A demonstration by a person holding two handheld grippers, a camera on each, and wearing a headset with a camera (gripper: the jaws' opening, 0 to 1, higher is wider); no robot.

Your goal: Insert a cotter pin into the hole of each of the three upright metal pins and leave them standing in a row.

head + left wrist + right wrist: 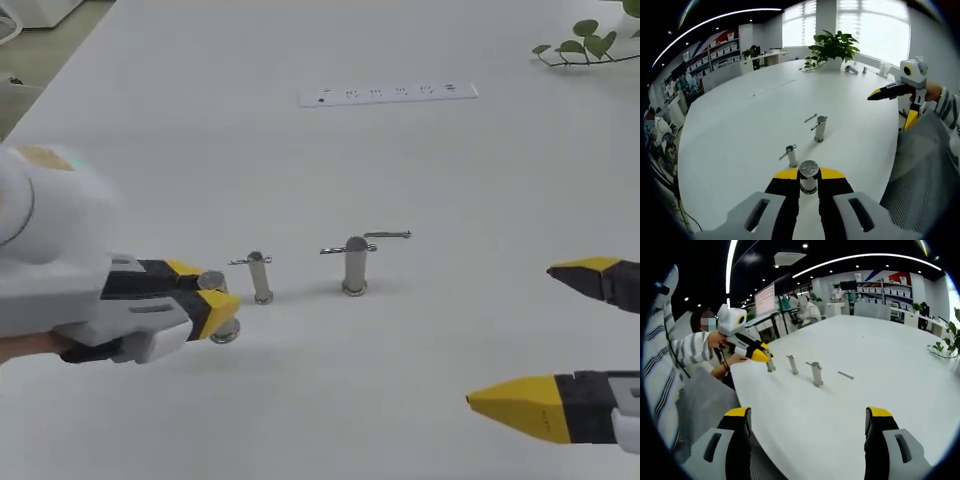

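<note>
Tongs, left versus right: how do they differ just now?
The left tongs are shut on a pin; the right tongs are open and empty. The left tongs are next to the middle pin; the right tongs are clear of every pin. Both have yellow tips.

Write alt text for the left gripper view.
The left gripper clamps an upright metal pin on a white table. Beyond stand a nearer pin and a farther pin, each with a cotter pin through it, and a loose cotter pin lies past them.
</note>
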